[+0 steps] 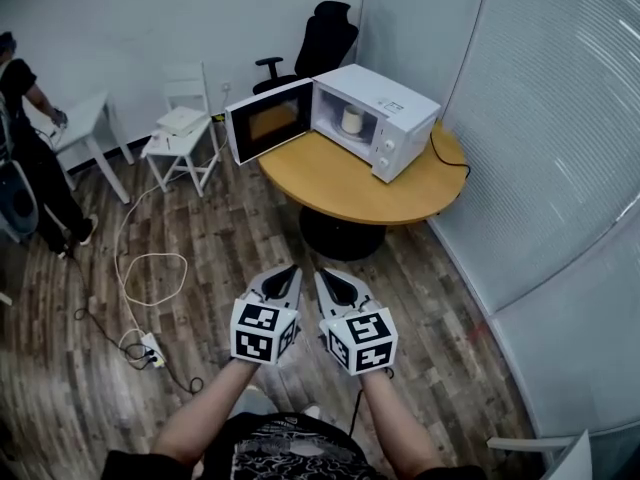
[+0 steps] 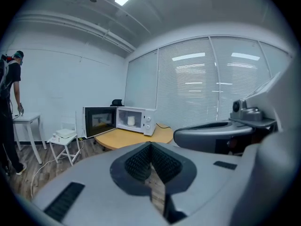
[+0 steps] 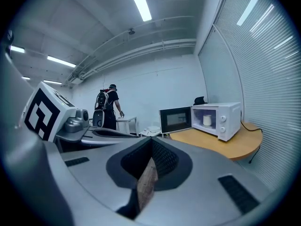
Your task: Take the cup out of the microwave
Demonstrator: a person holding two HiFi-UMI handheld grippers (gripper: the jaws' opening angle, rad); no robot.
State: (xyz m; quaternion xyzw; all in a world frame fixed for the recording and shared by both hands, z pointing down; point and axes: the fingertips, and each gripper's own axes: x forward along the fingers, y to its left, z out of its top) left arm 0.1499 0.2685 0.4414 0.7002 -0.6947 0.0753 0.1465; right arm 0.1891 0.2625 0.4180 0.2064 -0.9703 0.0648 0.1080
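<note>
At the far left of the room a person (image 1: 25,138) is standing at a small white table (image 1: 85,123) against the white wall. Beside it a white chair (image 1: 185,133) is carrying a pale flat object. A white cable (image 1: 150,268) is looping across the wood-plank floor (image 1: 200,218) down to a power strip (image 1: 152,348).

In the foreground the left gripper (image 1: 290,268) and the right gripper (image 1: 325,276) are hovering side by side over the floor, well short of the round wooden table (image 1: 350,183). The gripper views show both pairs of jaws pressing together at the tips with nothing between them.

A black office chair (image 1: 325,38) is standing behind the table. On the tabletop a white microwave (image 1: 395,118) is sitting with its door (image 1: 270,120) swinging wide open to the left. Inside the lit cavity the cup (image 1: 352,119), white, is standing upright, its long axis vertical and its mouth facing up; whether it has a handle cannot be made out. A black cord (image 1: 450,158) is trailing from the microwave's right side over the table edge. Closed blinds (image 1: 560,118) are covering the glass walls along the right.
</note>
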